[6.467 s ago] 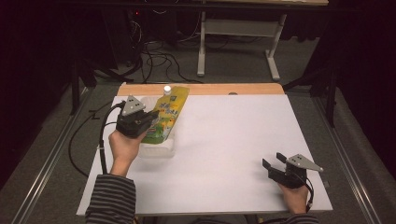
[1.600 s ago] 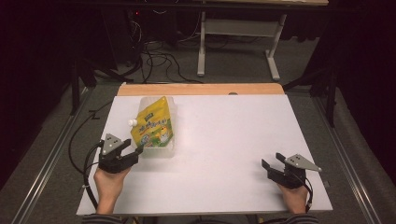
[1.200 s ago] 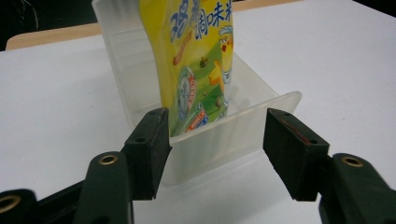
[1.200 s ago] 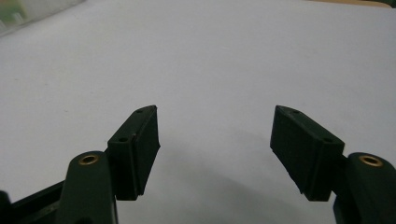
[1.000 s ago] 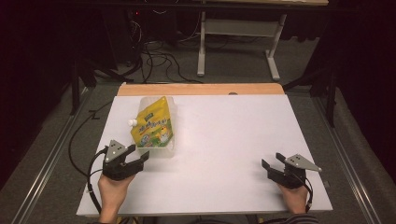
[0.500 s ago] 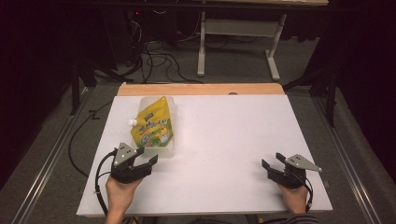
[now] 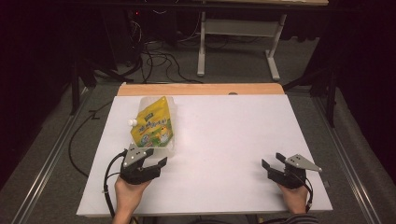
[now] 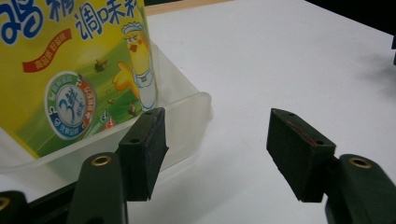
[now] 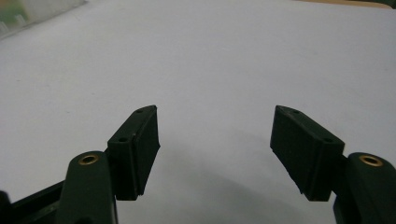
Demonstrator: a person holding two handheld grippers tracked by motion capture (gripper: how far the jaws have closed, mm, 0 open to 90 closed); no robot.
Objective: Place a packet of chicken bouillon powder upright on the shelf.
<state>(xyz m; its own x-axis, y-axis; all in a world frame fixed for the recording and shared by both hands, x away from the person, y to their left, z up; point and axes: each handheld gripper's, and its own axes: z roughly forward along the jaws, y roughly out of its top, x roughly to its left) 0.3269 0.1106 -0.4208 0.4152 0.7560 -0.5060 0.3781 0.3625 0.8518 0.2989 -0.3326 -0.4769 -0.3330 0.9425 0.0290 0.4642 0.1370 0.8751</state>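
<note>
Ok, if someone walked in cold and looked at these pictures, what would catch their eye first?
The bright yellow pouch with its cartoon chick, lying in a clear plastic tray at the white table's near-left. Next, the two black grippers, both open: the left gripper just short of the tray, the right gripper near the table's right corner.

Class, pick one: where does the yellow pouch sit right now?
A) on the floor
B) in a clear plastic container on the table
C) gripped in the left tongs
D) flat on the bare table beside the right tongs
B: the yellow pouch rests inside the clear plastic container, and the left tongs stand open and empty in front of it.
</note>
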